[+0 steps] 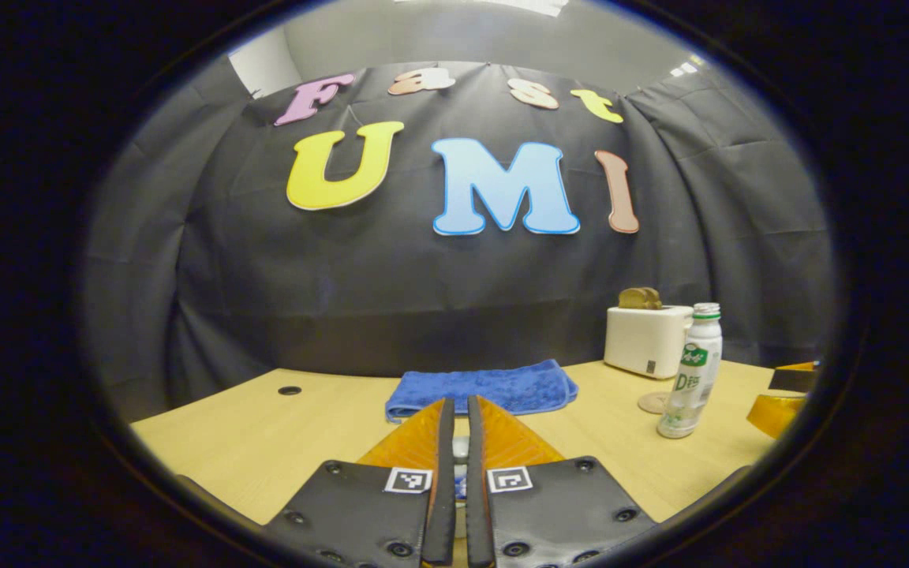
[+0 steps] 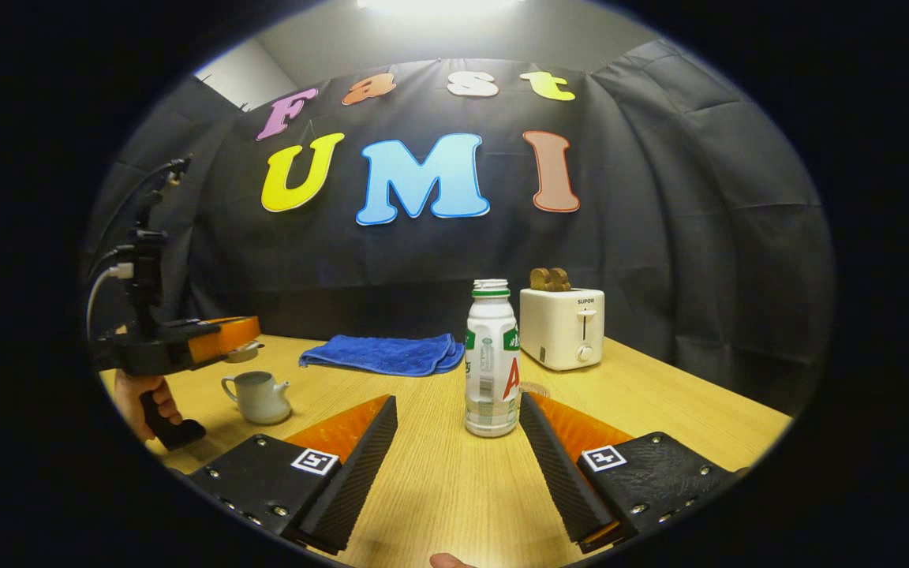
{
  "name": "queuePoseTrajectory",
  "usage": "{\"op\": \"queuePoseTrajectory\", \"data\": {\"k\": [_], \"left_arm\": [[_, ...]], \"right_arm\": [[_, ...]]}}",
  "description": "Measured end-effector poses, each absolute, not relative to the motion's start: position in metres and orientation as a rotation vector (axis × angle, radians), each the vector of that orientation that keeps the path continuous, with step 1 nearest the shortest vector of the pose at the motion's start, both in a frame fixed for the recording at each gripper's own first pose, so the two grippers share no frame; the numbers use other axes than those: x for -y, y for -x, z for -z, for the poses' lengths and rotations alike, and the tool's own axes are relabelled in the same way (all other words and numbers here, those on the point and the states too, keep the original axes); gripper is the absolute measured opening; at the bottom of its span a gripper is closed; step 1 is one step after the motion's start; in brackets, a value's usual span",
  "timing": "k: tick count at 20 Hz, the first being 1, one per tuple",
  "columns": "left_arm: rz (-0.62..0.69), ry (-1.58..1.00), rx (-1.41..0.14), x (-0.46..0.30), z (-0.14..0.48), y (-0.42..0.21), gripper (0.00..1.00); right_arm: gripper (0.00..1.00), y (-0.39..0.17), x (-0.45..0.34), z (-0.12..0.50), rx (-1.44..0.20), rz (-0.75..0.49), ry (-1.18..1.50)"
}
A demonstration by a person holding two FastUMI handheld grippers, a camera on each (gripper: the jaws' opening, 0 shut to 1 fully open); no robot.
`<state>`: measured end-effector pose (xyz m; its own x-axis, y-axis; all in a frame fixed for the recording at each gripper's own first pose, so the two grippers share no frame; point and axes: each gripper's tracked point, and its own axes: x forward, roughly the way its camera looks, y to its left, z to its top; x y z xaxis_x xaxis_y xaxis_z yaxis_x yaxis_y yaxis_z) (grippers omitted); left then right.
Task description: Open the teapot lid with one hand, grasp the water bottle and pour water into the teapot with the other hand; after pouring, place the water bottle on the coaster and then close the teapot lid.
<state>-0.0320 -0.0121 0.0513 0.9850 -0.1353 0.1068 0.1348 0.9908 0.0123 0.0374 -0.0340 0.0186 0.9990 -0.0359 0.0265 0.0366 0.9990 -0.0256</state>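
A white plastic water bottle (image 2: 491, 363) with a green collar and no cap stands upright on the wooden table (image 2: 439, 481). My right gripper (image 2: 457, 401) is open, one finger on each side of the bottle's base and not touching it. In the left gripper view the bottle (image 1: 691, 371) stands at the right, with a round coaster (image 1: 652, 402) just behind it. A small pale teapot (image 2: 259, 397) sits at the left with its top uncovered. My left gripper (image 2: 226, 335) hovers above it in a hand, shut on the teapot lid (image 1: 461, 450), which shows as a pale sliver between the fingers.
A folded blue towel (image 2: 383, 353) lies at the back of the table. A white toaster (image 2: 562, 326) with bread in its slots stands at the back right. A small dark hole (image 1: 289, 390) marks the tabletop at the far left.
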Motion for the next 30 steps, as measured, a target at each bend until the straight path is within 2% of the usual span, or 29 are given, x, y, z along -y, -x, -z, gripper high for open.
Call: {"op": "queuePoseTrajectory", "data": {"k": [1,2,3,4,5,10,15,28,29,30], "left_arm": [[0.151,0.002,0.118,0.016,-0.058,0.044,0.12],[0.163,0.007,0.129,0.017,-0.064,0.057,0.12],[0.176,0.01,0.143,0.019,-0.07,0.072,0.16],[0.185,0.01,0.155,0.02,-0.075,0.087,0.12],[0.196,0.006,0.164,0.021,-0.078,0.099,0.16],[0.223,0.003,0.187,0.02,-0.078,0.144,0.16],[0.224,0.018,0.167,0.017,-0.066,0.149,0.16],[0.231,0.017,0.149,0.022,-0.059,0.151,0.16],[0.229,0.012,0.15,0.022,-0.06,0.151,0.16],[0.225,0.007,0.153,0.02,-0.06,0.152,0.16]], "right_arm": [[0.96,-0.044,0.037,-0.021,0.026,0.042,0.032],[0.96,-0.052,0.041,-0.023,0.03,0.051,0.036],[0.96,-0.061,0.045,-0.025,0.028,0.06,0.035],[0.96,-0.071,0.049,-0.026,0.029,0.071,0.036],[0.96,-0.08,0.054,-0.026,0.021,0.079,0.039],[0.96,-0.123,0.07,-0.009,-0.047,0.101,0.017],[0.96,-0.15,0.079,0.002,-0.094,0.111,0.009],[0.96,-0.19,0.081,-0.004,-0.086,0.162,0.047],[0.9,-0.192,0.08,-0.002,-0.083,0.155,0.05],[0.8,-0.19,0.081,-0.002,-0.082,0.151,0.049]]}}
